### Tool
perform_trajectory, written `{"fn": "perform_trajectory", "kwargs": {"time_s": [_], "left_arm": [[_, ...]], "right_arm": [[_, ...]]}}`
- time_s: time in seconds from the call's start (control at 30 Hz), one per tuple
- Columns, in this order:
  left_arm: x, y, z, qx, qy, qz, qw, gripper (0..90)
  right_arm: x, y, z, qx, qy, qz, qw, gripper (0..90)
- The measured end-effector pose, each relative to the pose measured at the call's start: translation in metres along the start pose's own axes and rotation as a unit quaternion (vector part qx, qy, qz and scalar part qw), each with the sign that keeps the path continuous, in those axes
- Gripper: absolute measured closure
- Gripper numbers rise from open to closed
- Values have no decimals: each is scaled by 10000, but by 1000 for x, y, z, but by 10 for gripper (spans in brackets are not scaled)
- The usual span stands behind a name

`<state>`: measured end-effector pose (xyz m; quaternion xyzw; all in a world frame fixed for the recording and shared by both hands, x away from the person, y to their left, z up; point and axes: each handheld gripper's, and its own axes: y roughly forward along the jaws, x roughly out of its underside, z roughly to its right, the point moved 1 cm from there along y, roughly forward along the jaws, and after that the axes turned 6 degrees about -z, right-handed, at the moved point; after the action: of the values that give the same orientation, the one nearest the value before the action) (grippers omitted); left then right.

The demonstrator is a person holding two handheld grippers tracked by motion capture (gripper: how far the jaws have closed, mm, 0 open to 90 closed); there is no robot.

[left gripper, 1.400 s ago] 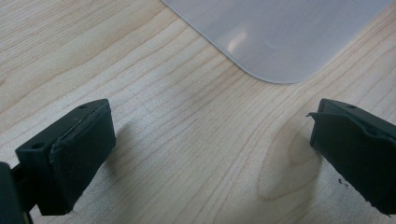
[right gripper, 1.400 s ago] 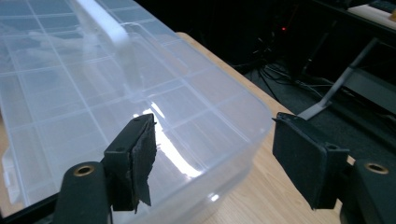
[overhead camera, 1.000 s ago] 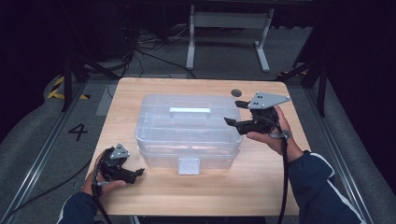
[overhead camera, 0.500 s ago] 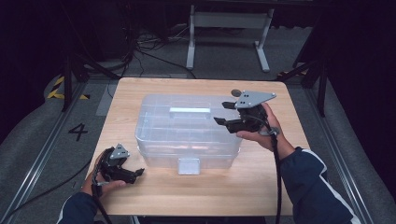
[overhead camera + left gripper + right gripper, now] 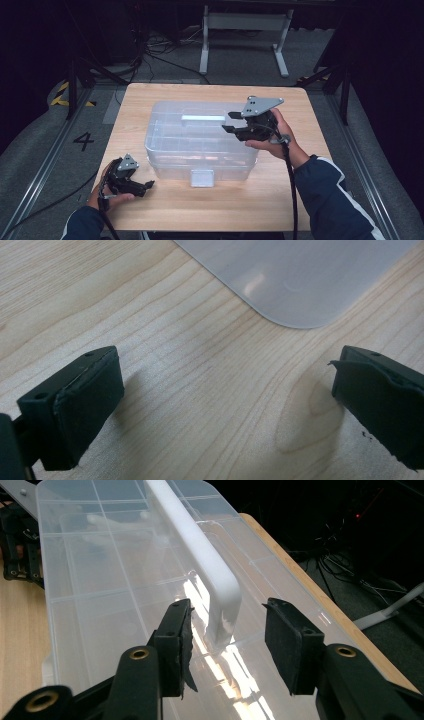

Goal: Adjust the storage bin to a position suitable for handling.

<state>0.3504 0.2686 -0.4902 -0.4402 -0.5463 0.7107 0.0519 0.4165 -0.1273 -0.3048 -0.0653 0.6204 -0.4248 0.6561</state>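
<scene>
A clear, compartmented plastic storage box [image 5: 200, 142] with a white bar handle [image 5: 200, 555] on its lid sits mid-tabletop [image 5: 300, 200]. The right claw [image 5: 227, 647] hovers at the handle's 3 o'clock end; its jaws have just been closing and now straddle the bar, apart from it. Judgement: centre the pads on the bar before clamping. The left claw [image 5: 220, 405] rests at 7 o'clock, jaws wide apart, empty. A metal stand [image 5: 245, 30] stands at 12 o'clock; nothing obstructs.
</scene>
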Motion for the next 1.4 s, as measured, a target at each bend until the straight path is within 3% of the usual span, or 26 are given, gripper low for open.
{"fn": "perform_trajectory", "kwargs": {"time_s": [0.23, 0.53, 0.73, 0.97, 1.1, 1.13, 1.17, 1.23, 1.4], "left_arm": [[0, 0, 0, 0, -2, 2, 10000, 6], [0, 0, 0, 3, 5, 0, 10000, 5], [0, 0, 0, 2, 3, 0, 10000, 5], [0, -1, 0, -19, -21, -1, 10000, 14], [1, -3, -1, -59, -128, 76, 9999, 74], [1, -5, -2, -124, -133, 125, 9998, 120], [2, -5, -1, -48, -184, 128, 9997, 170], [2, -9, -1, -65, -111, 165, 9998, 246], [2, -21, 1, -172, -135, 387, 9990, 298]], "right_arm": [[-5, 5, -1, 21, -108, -158, 9998, 635], [-10, 10, 0, 113, -159, -291, 9994, 671], [-12, 15, -2, 33, -211, -326, 9992, 737], [-14, 15, -2, 2, -227, -348, 9991, 750], [-14, 15, -2, -5, -225, -360, 9991, 751], [-14, 14, -1, -12, -228, -364, 9991, 751], [-15, 14, -1, -13, -237, -372, 9990, 752], [-16, 14, 0, -50, -227, -394, 9990, 752], [-19, 13, 4, -73, -186, -401, 9990, 749]]}}
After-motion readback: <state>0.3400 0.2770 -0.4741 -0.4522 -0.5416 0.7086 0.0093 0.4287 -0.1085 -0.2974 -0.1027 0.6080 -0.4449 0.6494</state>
